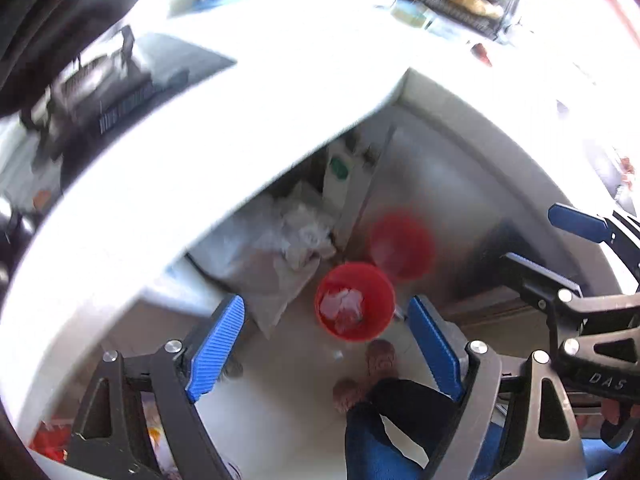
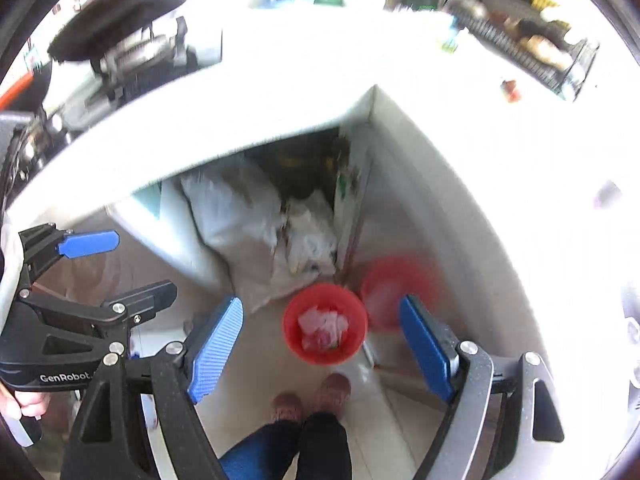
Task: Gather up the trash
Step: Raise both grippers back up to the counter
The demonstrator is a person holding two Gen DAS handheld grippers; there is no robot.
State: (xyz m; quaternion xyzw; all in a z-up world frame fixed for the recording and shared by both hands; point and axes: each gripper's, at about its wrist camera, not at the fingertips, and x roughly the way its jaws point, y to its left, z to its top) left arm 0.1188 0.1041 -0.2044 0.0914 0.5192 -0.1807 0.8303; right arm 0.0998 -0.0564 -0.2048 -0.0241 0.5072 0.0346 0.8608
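**Red bin on the floor, both grippers high and empty**

Pale floor tiles [image 1: 288, 412] fill the lower middle of the left wrist view, under the overhang of a bright white desk [image 1: 224, 128] that curves across the frame. On the tiles, beside a glossy cabinet side [image 1: 460, 200] that shows its red reflection, stands a small red bin [image 1: 374, 322] with crumpled white paper or plastic [image 1: 342, 306] inside. Behind it, under the desk, slumps a pale sack [image 1: 276, 276] stuffed with light wrappings. The left gripper [image 1: 324, 354] hangs well above the bin, jaws released and wide, nothing between them. The right gripper [image 1: 560, 244] shows at the right edge, its blue pads apart too. The person's shoes [image 1: 382, 358] stand just by the bin.

From the right wrist view the same red bin [image 2: 352, 346] sits between the sack [image 2: 256, 280] and the cabinet side [image 2: 440, 220], shoes [image 2: 334, 390] near it. The right gripper [image 2: 322, 350] is spread and grips nothing; the left gripper [image 2: 128, 260] at the left edge is likewise open, a hand [image 2: 22, 404] on its handle.

By my reading, the trash is light, soft and springy, so it will crush under the pads and may slip; a pinch across a bunched fold seems safest. The bin looks like thin stiff plastic, light enough to tip, and is best taken at the rim, pads either side of the wall.
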